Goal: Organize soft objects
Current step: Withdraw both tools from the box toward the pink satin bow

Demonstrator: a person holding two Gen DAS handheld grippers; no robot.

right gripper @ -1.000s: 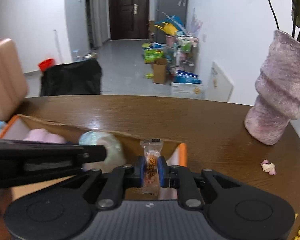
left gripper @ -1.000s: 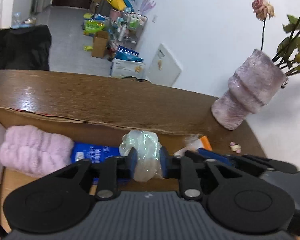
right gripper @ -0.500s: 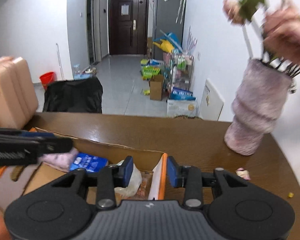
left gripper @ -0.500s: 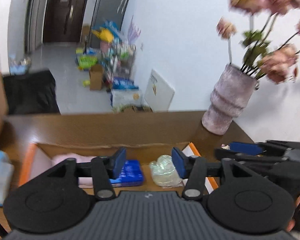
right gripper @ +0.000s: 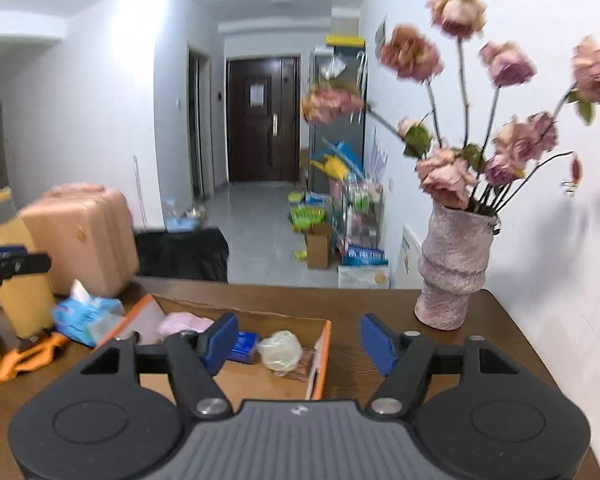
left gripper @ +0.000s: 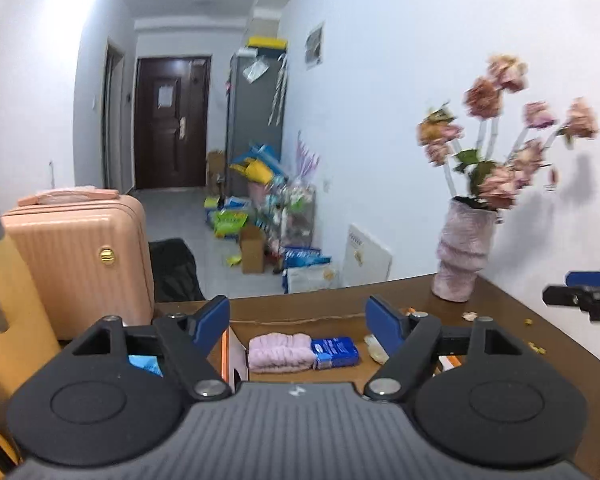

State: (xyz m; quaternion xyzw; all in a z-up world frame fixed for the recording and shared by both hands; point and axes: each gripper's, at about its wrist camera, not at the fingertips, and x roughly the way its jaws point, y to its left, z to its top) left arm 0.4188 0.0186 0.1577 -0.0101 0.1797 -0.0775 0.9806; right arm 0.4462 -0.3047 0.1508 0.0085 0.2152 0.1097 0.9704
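Looks nearly done: pink cloth, blue pack and clear wrapped bundle lying in the cardboard box along its far wall; left gripper and right gripper both spread wide, carrying nothing; tissue pack outside the box's left edge possibly left to sort.

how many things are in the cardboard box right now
4 visible: a pink fluffy cloth at the back left, a blue packet beside it, a clear plastic bundle, and a snack wrapper against the right wall. The jaws may hide more.
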